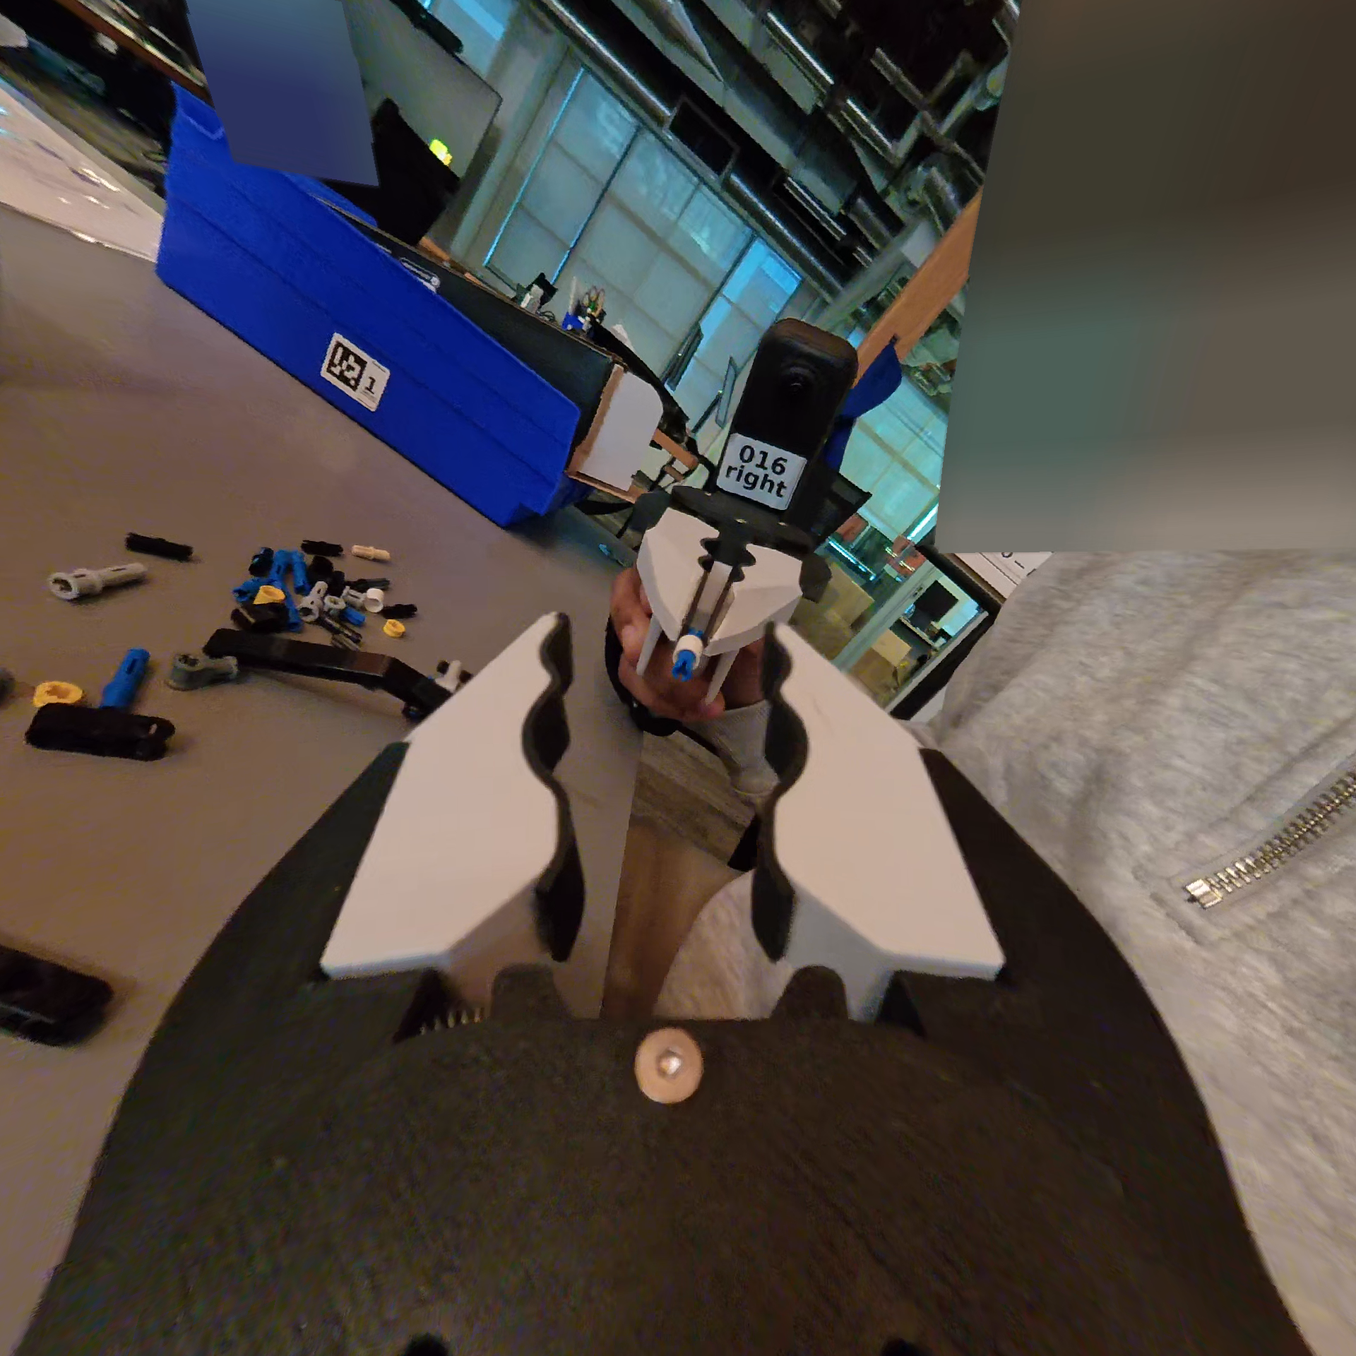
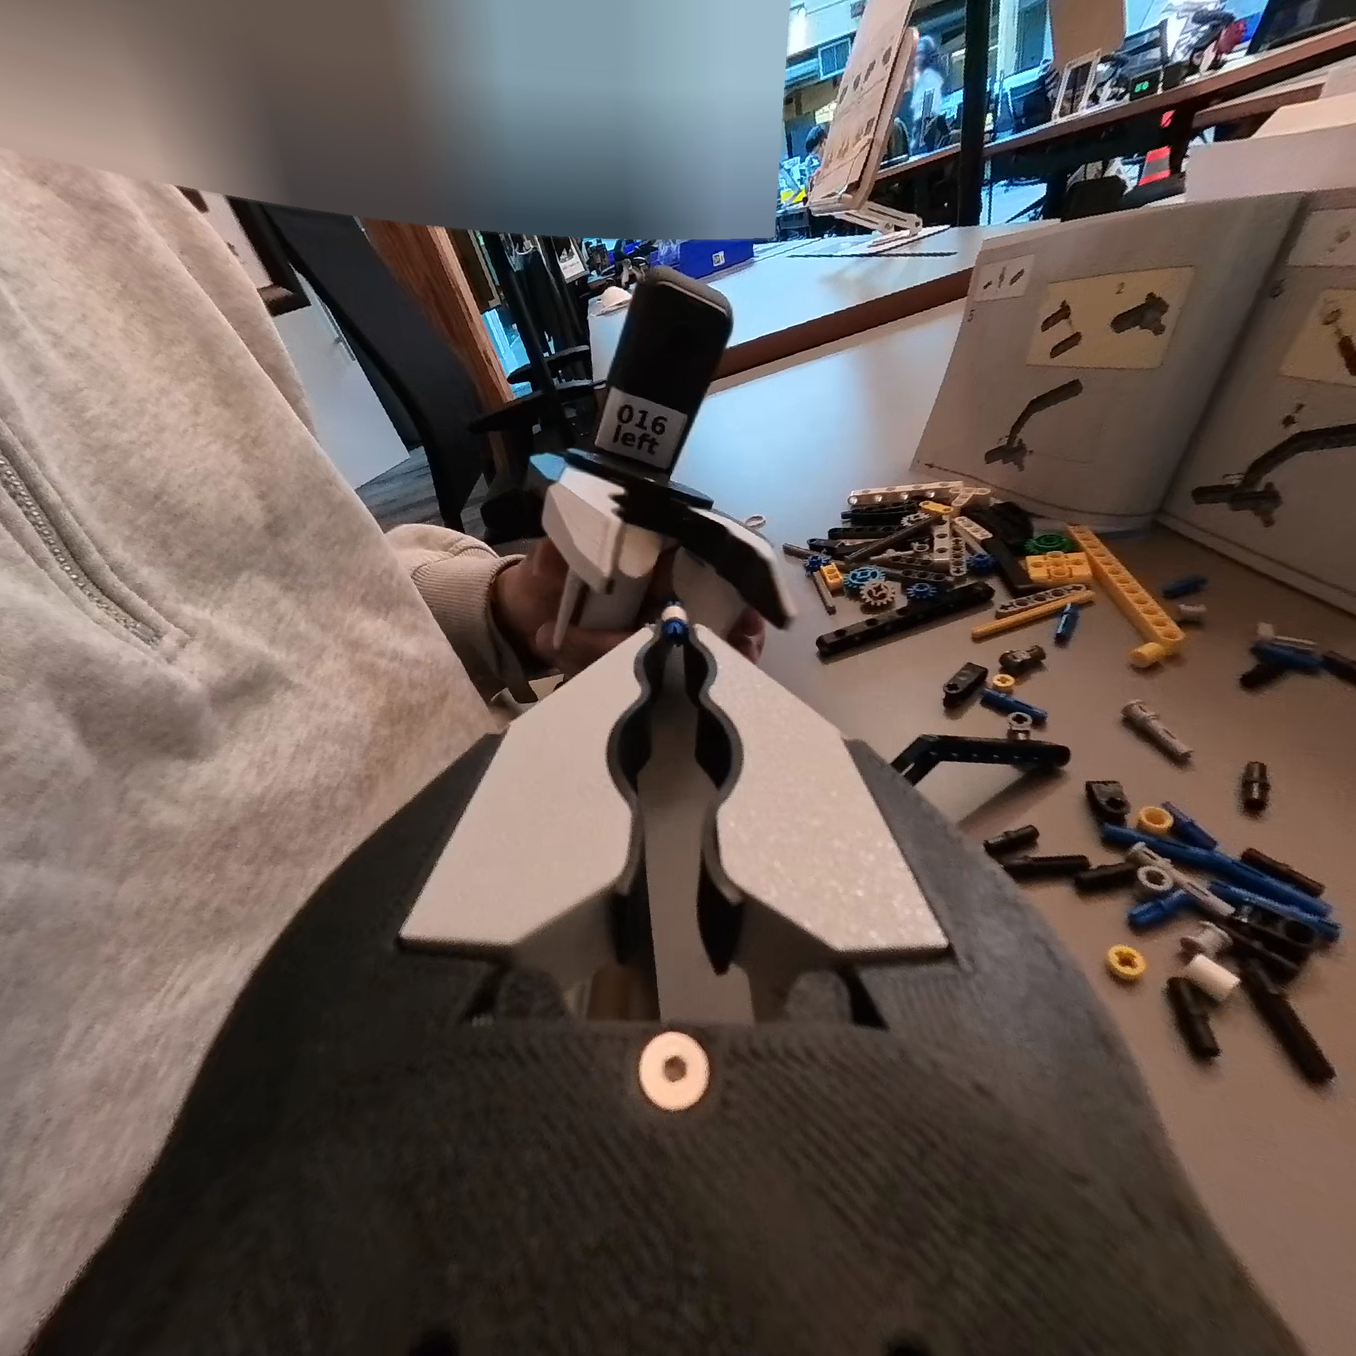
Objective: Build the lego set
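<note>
While the right hand-held gripper (image 2: 673,646) is raised off the tabletop (image 2: 917,704), its fingers are pressed together on a small blue-and-white pin (image 2: 673,620), which sticks out past the tips; the left wrist view shows the same pin (image 1: 686,655) at 12 o'clock of centre, pointing toward the camera.

Left hand-held gripper (image 1: 668,646): fingers spread, nothing between them, held in the air facing the right one. In the right wrist view it (image 2: 638,624) sits just beyond the pin at 12 o'clock; contact cannot be told.

Loose lego pieces, right wrist view: a pile of beams and gears (image 2: 946,550) at 2 o'clock, a long yellow beam (image 2: 1123,587) beside it, a black angled beam (image 2: 983,752) at 3 o'clock, and blue and black pins (image 2: 1218,880) at 4 o'clock. Instruction pages (image 2: 1101,381) stand upright behind the pile.

Left wrist view: small pins and bushes (image 1: 315,587) at 10 o'clock, a black angled beam (image 1: 323,664) just below them, a blue bin (image 1: 352,352) at 11 o'clock.

A grey zip sweatshirt (image 1: 1174,807) fills the 3 o'clock side.
</note>
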`<action>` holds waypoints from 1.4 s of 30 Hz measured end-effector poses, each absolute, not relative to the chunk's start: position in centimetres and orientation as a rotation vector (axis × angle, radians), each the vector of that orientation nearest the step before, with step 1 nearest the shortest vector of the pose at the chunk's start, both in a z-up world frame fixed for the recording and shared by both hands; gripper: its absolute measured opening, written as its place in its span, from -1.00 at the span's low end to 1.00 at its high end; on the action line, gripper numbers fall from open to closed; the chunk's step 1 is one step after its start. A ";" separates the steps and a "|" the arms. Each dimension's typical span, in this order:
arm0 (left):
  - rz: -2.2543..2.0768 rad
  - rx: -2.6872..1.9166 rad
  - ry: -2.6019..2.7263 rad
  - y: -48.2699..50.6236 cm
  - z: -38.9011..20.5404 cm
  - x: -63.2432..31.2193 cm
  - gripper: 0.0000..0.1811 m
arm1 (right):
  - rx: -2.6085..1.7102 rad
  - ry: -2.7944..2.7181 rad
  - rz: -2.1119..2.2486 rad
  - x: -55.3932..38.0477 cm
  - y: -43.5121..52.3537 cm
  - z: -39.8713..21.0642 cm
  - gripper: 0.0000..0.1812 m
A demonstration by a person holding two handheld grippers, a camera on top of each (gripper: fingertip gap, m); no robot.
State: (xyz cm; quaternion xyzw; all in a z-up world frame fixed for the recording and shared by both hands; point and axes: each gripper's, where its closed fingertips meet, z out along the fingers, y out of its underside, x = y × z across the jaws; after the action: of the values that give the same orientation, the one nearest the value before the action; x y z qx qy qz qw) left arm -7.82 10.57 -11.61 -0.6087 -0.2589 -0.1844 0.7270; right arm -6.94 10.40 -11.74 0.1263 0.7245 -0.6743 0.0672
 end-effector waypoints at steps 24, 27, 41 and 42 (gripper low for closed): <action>-0.426 -1.321 -0.590 10.2 -11.5 -8.0 -0.86 | 0.401 2.234 -2.043 -7.2 10.3 -12.0 -0.97; -0.476 -1.338 -0.577 10.4 -11.7 -7.6 -0.81 | 0.395 2.237 -2.041 -7.1 10.3 -12.0 -0.97; -0.483 -1.402 -0.493 11.0 -11.8 -6.1 -0.94 | 0.352 2.214 -2.038 -6.4 10.1 -11.7 -0.98; -0.484 -1.401 -0.493 11.0 -11.8 -6.2 -0.94 | 0.353 2.213 -2.038 -6.4 10.1 -11.7 -0.98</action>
State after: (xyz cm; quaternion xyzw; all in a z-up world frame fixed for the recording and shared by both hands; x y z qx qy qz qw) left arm -6.15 10.97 -11.83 -0.6314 -0.2221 -0.2180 0.7103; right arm -6.44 10.12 -11.67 0.1162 0.7294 -0.6718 0.0561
